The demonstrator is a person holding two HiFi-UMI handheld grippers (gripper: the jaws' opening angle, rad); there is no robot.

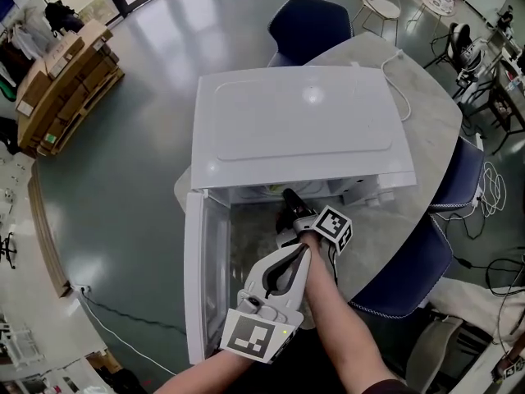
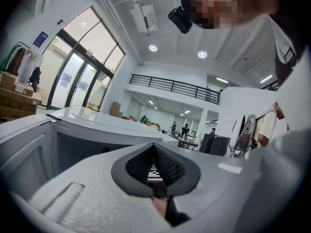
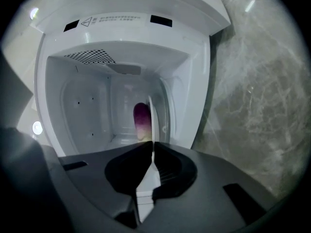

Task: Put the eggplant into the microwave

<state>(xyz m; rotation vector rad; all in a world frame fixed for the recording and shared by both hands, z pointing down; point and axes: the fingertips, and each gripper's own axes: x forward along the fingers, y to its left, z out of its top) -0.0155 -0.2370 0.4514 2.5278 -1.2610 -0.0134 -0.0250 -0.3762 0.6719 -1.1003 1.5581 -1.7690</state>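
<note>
Locating eggplant | inside microwave, 12 o'clock ahead of right claw, apart, axis 12-to-6 | right claw narrow, empty, nearer | left claw narrow, empty

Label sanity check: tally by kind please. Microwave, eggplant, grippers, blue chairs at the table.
microwave: 1
eggplant: 1, inside the microwave
grippers: 2, the left gripper and the right gripper
blue chairs: 3
Total: 7
</note>
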